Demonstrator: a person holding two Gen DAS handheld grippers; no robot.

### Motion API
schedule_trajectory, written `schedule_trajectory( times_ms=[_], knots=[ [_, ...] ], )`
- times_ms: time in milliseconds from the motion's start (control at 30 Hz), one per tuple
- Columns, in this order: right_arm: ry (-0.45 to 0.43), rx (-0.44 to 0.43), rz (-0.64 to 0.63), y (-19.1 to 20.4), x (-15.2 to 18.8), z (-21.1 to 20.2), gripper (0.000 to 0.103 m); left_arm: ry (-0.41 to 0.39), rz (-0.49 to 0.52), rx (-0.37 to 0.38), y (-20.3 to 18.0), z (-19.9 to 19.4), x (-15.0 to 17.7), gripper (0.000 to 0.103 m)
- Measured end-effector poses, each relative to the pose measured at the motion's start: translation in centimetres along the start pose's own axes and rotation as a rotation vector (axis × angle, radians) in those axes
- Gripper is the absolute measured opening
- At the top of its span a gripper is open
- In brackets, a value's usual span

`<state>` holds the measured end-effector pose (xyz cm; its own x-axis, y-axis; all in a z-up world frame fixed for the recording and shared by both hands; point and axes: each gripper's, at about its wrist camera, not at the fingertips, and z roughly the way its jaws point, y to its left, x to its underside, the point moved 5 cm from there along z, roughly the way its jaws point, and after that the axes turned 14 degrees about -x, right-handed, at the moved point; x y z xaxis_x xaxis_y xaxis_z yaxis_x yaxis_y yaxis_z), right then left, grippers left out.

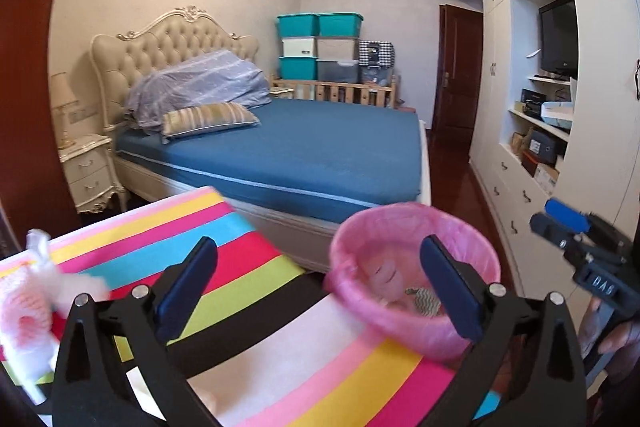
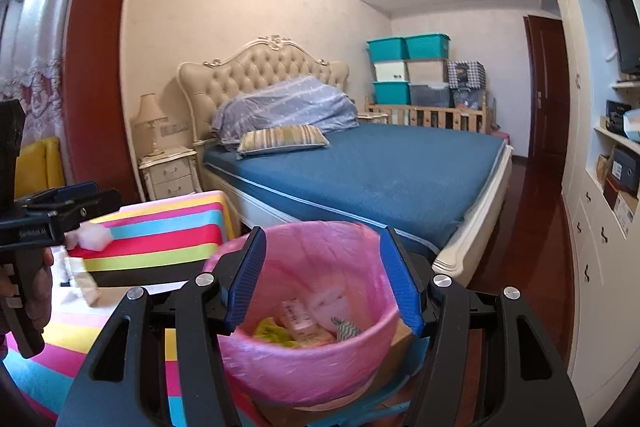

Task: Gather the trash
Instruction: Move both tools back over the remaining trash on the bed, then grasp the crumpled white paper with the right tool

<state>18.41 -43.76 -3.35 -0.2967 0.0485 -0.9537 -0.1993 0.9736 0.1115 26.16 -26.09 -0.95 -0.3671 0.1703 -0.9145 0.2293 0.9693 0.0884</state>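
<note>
A bin lined with a pink bag (image 1: 416, 287) (image 2: 316, 311) stands beside a table with a rainbow-striped cloth (image 1: 248, 287) (image 2: 160, 235). Wrappers and scraps (image 2: 308, 327) lie inside it. My right gripper (image 2: 324, 283) is open and empty, just above the bin's mouth. My left gripper (image 1: 320, 291) is open and empty above the table, left of the bin. White and pink foam netting and tissue (image 1: 32, 291) lie at the table's left edge. A white fluffy wad (image 2: 94, 237) and a paper scrap (image 2: 86, 287) show on the table in the right wrist view.
A bed with a blue sheet (image 1: 312, 151) stands behind the table. A nightstand (image 1: 90, 171) is to its left. White cupboards and shelves (image 1: 532, 147) line the right wall over a red wooden floor (image 2: 532, 211). Storage boxes (image 1: 320, 47) are stacked at the back.
</note>
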Motion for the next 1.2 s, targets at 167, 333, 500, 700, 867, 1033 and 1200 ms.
schedule_trajectory(
  times_ms=[167,333,500,700,867,1033,1200],
  knots=[
    [0.034,-0.081,-0.024,5.1,0.7,1.0,0.063,0.01,0.038,-0.072,3.5,-2.6,2.7,0.098],
    [0.108,-0.188,-0.064,11.8,2.9,3.7,0.063,0.044,0.026,-0.18,9.5,-5.2,5.9,0.098],
    [0.178,-0.278,-0.085,17.7,4.1,6.8,0.063,0.074,-0.033,-0.299,16.2,-7.8,8.4,0.098],
    [0.261,-0.353,-0.107,22.9,5.3,9.5,0.073,0.123,-0.116,-0.385,21.9,-9.6,11.2,0.098],
    [0.363,-0.373,-0.161,25.7,6.2,12.7,0.078,0.151,-0.13,-0.413,24.0,-10.3,13.1,0.098],
    [0.457,-0.382,-0.191,26.3,6.7,15.9,0.079,0.17,-0.142,-0.41,24.6,-10.2,14.0,0.098],
    [0.505,-0.408,-0.25,27.7,7.3,17.7,0.079,0.176,-0.148,-0.418,24.9,-10.4,14.4,0.098]
  ],
)
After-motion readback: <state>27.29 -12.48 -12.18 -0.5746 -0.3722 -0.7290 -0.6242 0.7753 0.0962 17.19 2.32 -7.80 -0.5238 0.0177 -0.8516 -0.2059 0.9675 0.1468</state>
